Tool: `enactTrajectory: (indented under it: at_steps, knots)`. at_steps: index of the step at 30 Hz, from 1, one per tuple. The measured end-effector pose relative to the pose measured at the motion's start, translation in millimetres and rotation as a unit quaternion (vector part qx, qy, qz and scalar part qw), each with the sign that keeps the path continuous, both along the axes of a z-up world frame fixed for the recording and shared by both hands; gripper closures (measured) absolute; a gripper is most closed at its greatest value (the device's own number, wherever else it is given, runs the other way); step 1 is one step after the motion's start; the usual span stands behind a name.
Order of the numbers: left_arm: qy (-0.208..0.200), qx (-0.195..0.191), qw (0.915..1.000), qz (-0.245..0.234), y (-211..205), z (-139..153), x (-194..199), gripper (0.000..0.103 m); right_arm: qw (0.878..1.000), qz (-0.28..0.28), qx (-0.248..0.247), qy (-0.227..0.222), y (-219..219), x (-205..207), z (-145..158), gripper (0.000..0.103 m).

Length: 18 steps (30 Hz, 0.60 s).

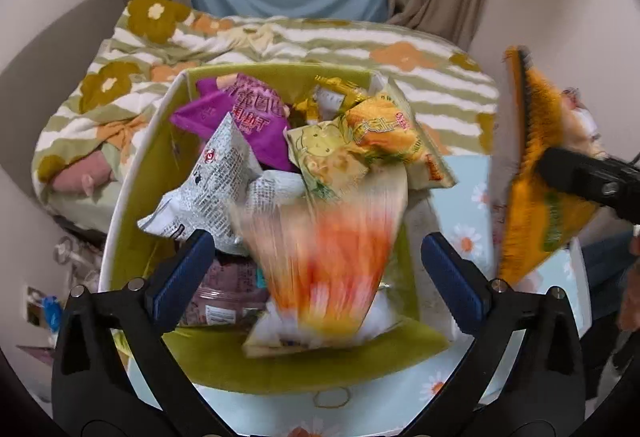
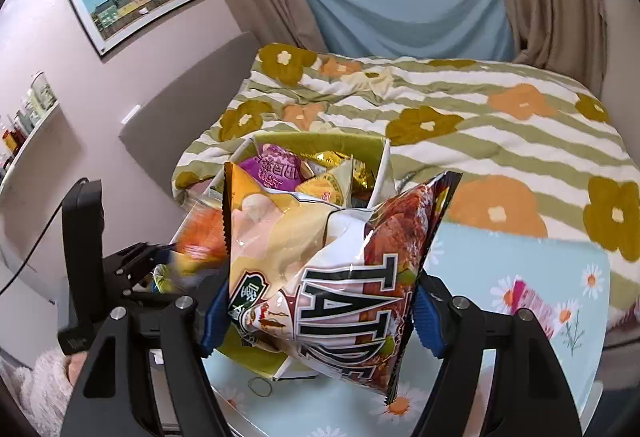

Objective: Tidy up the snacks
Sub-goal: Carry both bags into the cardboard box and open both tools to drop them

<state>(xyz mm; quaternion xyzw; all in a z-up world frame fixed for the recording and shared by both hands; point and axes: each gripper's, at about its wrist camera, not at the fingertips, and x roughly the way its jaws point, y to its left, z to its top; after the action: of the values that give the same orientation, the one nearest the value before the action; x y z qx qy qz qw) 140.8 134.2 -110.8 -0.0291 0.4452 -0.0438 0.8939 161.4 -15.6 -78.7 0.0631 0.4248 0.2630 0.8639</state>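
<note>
A green-lined box point(image 1: 132, 173) with a white rim stands on the table, filled with snack bags: a purple one point(image 1: 240, 117), a grey-white one point(image 1: 212, 189) and a yellow one point(image 1: 360, 141). My left gripper point(image 1: 320, 269) is open wide above the box's near side. A blurred orange-and-white bag point(image 1: 320, 257) lies between its blue pads point(image 1: 188, 265), touching neither. To the right of the box my right gripper point(image 2: 320, 317) is shut on a large chip bag point(image 2: 340, 257) with brown and white print, held upright above the table. The same chip bag point(image 1: 536, 173) shows at the right of the left wrist view.
The table point(image 2: 520, 257) has a light blue daisy cloth. On it lie a pink packet point(image 2: 528, 301) at the right and a rubber band point(image 2: 260, 387) near the box. A bed with a flowered duvet point(image 2: 440, 109) stands behind. A fluffy sleeve point(image 2: 44, 377) is at lower left.
</note>
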Motion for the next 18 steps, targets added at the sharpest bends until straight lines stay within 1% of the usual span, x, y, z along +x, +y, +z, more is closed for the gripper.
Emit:
enactTrajectory:
  at_steps: [6,11,14,18]
  knots:
    - [-0.017,-0.004,0.9998,-0.005,20,15,-10,0.000,1.000,-0.021,-0.002,0.001,5,-8,-1,0.033]
    - [-0.027,-0.001,0.9996,0.008,35,26,-16,0.000,1.000,-0.023,-0.005,-0.016,20,-13,10,0.033]
    - [-0.035,-0.003,0.9993,0.010,45,32,-20,0.000,1.000,-0.019,0.000,-0.022,32,-10,18,0.033]
    - [-0.035,0.011,0.9993,0.012,57,36,-17,0.000,0.999,-0.021,-0.006,-0.028,51,5,27,0.032]
